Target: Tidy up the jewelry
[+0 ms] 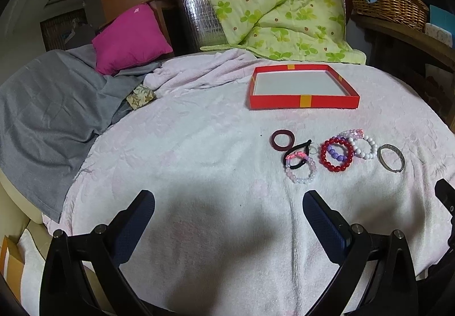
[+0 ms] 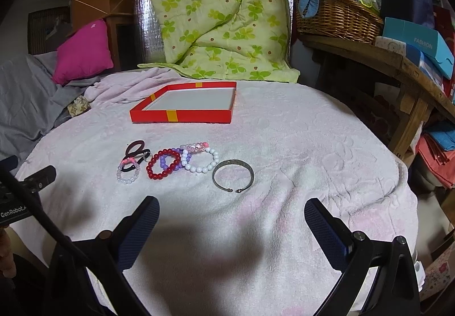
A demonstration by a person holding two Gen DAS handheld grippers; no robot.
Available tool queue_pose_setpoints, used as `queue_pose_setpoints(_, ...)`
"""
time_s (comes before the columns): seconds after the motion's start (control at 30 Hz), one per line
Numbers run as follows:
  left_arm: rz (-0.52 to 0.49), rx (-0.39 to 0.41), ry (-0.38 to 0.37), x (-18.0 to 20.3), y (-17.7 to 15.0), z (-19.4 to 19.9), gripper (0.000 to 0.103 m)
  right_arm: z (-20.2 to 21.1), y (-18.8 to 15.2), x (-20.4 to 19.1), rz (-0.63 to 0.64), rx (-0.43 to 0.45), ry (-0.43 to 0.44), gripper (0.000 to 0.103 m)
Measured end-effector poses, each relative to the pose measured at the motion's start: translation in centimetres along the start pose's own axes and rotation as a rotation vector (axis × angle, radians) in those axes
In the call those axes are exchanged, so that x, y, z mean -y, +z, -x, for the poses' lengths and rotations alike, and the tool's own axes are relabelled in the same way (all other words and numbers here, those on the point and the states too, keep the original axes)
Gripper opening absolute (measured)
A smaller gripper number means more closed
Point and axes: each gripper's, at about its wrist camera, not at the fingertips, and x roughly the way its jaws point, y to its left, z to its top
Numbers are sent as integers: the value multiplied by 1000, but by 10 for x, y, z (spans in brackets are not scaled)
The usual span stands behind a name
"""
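Both tongs hang apart and empty over the towel [image 2: 284, 145]: the left tongs [image 1: 227, 210] short of the jewelry, the right tongs [image 2: 231, 216] facing the bangle [image 2: 233, 176] at about 12 o'clock; nothing is gripped, so sorting looks not yet begun. The red tray [image 1: 304, 102] lies bare-floored beyond the cluster, at 12 o'clock from it in the left view, likely set there as the place to fill. The jewelry sits in a loose row between tongs and tray: dark ring [image 1: 282, 140], black band [image 1: 297, 155], pale beads [image 1: 302, 174], red beads [image 1: 336, 155] around what seems a purple strand [image 1: 335, 153], white beads [image 1: 363, 147], and the bangle at the 3 o'clock end, apart from the rest; several overlap, though how far they tangle is hard to judge. The bangle, alone and stiff, seems the easiest first pick for the right tongs.
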Motion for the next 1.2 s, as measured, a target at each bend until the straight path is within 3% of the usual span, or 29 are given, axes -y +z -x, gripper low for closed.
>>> queue_pose_setpoints(0.17, 19, -85, -101, -6, 3, -25, 103, -10, 5, 14, -31, -33, 9, 103)
queue_pose_setpoints(0.5, -74, -225, -201, 13, 25, -83, 103, -91, 18, 32, -23, -289, 129, 103)
queue_pose_setpoints(0.8, -103, -308, -270, 40, 27, -134, 102, -137, 30, 42, -82, -366, 203, 103)
queue_pose_setpoints(1.07, -56, -353, -332, 43, 31, -155, 70, -160, 32, 37, -57, -396, 210, 98)
queue_pose_setpoints(1.1, -55, -349, -340, 44, 32, -154, 66, -162, 33, 36, -52, -395, 205, 95)
queue_pose_setpoints(1.17, -51, -353, -356, 43, 33, -156, 48, -166, 33, 31, -31, -395, 191, 90)
queue_pose_setpoints(1.2, -43, -354, -354, 42, 32, -157, 45, -167, 33, 30, -21, -390, 182, 85)
